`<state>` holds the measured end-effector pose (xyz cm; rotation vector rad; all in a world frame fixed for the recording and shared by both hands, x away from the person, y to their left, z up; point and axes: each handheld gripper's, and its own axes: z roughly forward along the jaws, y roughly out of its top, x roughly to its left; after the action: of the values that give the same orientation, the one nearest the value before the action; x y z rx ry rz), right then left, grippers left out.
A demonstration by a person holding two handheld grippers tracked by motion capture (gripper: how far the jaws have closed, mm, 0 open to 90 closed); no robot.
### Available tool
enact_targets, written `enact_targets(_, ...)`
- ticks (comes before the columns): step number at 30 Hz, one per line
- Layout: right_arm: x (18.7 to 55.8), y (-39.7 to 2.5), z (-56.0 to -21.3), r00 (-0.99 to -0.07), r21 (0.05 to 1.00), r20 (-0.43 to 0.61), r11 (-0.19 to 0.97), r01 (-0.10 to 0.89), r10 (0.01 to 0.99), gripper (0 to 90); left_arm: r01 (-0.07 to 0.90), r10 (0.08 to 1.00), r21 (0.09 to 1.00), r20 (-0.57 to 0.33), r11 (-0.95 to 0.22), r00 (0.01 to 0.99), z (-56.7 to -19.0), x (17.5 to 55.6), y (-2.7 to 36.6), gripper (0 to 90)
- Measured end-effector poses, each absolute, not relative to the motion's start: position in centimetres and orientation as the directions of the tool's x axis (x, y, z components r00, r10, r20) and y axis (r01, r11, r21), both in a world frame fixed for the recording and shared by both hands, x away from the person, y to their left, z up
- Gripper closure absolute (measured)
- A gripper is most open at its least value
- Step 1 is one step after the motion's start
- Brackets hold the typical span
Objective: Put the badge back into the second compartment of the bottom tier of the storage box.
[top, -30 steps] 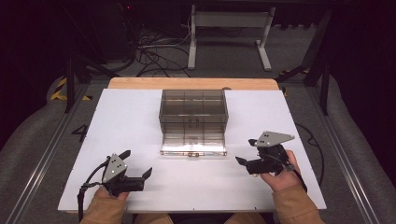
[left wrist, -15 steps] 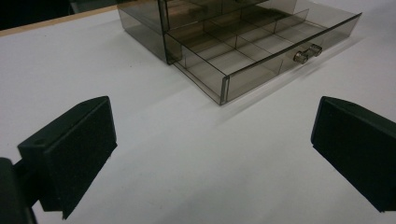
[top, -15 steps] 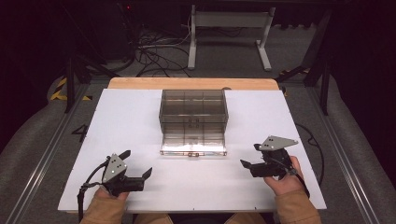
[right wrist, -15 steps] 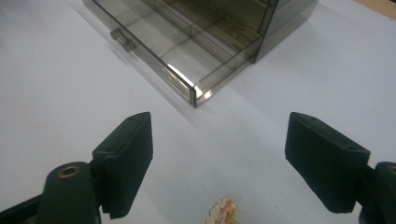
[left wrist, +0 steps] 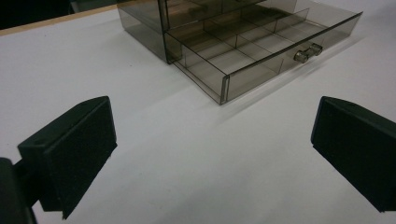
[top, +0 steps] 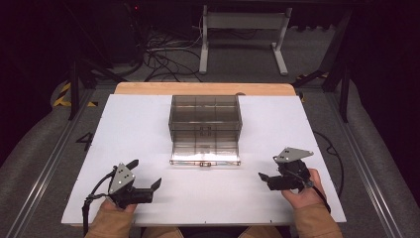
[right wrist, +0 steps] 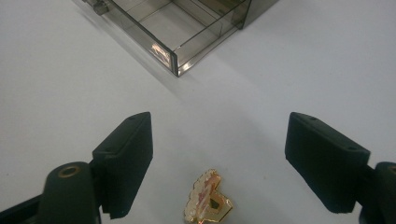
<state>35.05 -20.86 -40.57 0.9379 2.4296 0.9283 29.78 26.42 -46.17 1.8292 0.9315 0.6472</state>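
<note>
A smoky clear drawer cabinet (top: 205, 116) stands mid-table, and its bottom drawer (top: 204, 153) is pulled out toward me. Its dividers and small knob (left wrist: 308, 52) are plain in the left gripper view. A small gold badge (right wrist: 208, 203) lies on the white table between the two jaws of my right gripper (right wrist: 217, 158), touching neither. That right gripper (top: 269, 168) is open, to the right of the drawer's front. My left gripper (top: 145, 172) is open and holds nothing, near the front left. It faces the drawer (left wrist: 243, 60) across bare table (left wrist: 187, 163).
The white table top (top: 138, 124) has a wooden strip (top: 205, 88) along its far edge. Behind it are a dark floor with cables (top: 163, 47) and a desk frame (top: 242, 29). Each gripper is held by a hand, with sleeves (top: 312, 223) at the near edge.
My right gripper has slid a little toward the near edge and to the right. The left gripper, cabinet and drawer have not moved.
</note>
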Motion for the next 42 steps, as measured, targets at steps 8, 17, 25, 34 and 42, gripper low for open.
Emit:
enact_targets(8, 35.7, -21.2, -41.0, -0.682, 0.636, -0.085, 0.566, 0.524, 0.727, 24.4, 0.317, 0.821, 0.912, 0.036, -0.26, 0.569, -46.2, 29.8, 26.4, 0.8)
enact_targets(17, 36.3, -21.1, -42.1, -0.69, 0.55, -0.02, 0.584, 0.597, 0.724, 29.6, 0.318, 0.821, 0.912, 0.036, -0.26, 0.57, -46.2, 29.8, 26.4, 0.8)
enact_targets(25, 36.1, -21.3, -42.4, -0.691, 0.516, -0.015, 0.597, 0.614, 0.723, 33.3, 0.319, 0.821, 0.91, 0.039, -0.265, 0.57, -46.2, 29.8, 26.4, 0.8)
enact_targets(34, 36.0, -21.3, -42.9, -0.696, 0.478, -0.002, 0.612, 0.63, 0.718, 38.9, 0.32, 0.821, 0.909, 0.041, -0.267, 0.569, -46.2, 29.8, 26.4, 0.8)
enact_targets(42, 35.8, -20.9, -43.5, -0.71, 0.445, -0.033, 0.646, 0.62, 0.704, 45.7, 0.32, 0.82, 0.909, 0.041, -0.267, 0.571, -46.2, 29.8, 26.3, 0.8)
